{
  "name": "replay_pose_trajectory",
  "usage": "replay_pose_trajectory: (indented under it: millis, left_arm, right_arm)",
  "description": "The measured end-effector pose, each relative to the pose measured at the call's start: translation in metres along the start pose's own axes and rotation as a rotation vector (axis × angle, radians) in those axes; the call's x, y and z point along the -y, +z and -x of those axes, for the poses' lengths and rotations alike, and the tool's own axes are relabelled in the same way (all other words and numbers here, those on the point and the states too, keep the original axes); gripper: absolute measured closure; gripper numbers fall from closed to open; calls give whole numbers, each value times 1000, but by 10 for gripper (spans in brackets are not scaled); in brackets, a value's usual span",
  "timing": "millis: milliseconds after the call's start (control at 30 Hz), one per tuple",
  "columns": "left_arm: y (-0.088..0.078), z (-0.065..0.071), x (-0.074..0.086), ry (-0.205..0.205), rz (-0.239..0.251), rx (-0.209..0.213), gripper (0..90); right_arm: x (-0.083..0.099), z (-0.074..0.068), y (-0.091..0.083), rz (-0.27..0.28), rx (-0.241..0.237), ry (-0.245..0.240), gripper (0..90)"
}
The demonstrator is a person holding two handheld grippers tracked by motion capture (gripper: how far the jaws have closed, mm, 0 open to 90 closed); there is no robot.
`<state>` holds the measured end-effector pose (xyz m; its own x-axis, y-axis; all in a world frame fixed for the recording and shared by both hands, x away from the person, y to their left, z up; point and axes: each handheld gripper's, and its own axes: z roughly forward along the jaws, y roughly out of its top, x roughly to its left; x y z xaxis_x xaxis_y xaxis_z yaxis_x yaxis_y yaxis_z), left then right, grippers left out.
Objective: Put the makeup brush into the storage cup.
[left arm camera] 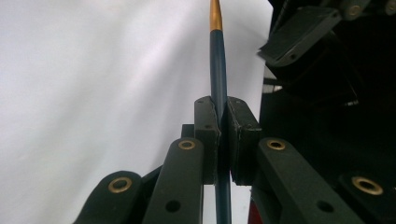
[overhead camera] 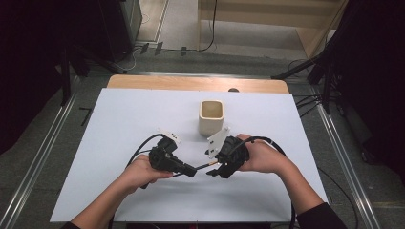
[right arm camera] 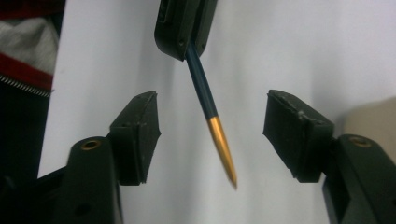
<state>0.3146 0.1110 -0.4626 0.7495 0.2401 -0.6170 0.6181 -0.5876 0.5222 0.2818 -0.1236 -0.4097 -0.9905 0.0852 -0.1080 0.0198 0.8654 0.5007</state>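
A thin dark blue pen (left arm camera: 218,60) with a gold tip is clamped between the pads of my left gripper (left arm camera: 222,105), which is shut on its shaft. In the high view, the left gripper (overhead camera: 192,170) and the right gripper (overhead camera: 213,170) face each other just above the white table (overhead camera: 119,124), and the pen (overhead camera: 204,166) bridges the gap. My right gripper (right arm camera: 212,123) is open. The pen's gold tip (right arm camera: 222,149) hangs between its two pads without touching either. The left gripper's jaws (right arm camera: 184,28) hold the pen from the top of that view.
A beige square cup (overhead camera: 211,117) stands upright on the table just beyond the two grippers. The table's wooden far edge (overhead camera: 196,83) lies behind it. Cables trail from both grippers toward the near edge.
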Motion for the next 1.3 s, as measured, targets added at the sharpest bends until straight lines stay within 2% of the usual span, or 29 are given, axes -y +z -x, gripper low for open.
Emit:
replay_pose_trajectory:
  millis: [100,133,167,233,433,533,700,900,1067,1200,1300]
  left_arm:
    - [-4,-2,1,-10,23,-12,847]
    - [-5,-2,1,-12,34,-16,847]
    - [-6,-3,1,-15,40,-20,847]
    - [-8,-3,2,-22,53,-34,847]
    - [-12,-4,3,-47,95,-57,847]
    - [-13,-4,3,-43,111,-60,846]
    - [-14,-3,3,-46,129,-64,846]
    - [-14,-2,4,-50,146,-74,846]
    - [-19,0,4,-46,190,-89,847]
    - [-19,1,6,-51,210,-95,847]
    - [-20,1,8,-61,230,-93,847]
  right_arm:
    - [6,-1,-4,44,16,55,344]
    - [7,-1,-5,41,12,78,343]
    - [9,-1,-5,34,33,76,335]
    - [14,-2,-7,49,57,104,334]
    - [27,-7,-15,88,86,202,334]
    - [31,-12,-18,91,106,262,335]
    - [37,-21,-17,123,98,334,319]
    - [42,-32,-10,139,96,387,289]
    - [47,-32,-8,150,43,475,289]
    - [49,-36,-8,207,60,519,310]
    - [49,-41,-5,202,88,545,306]
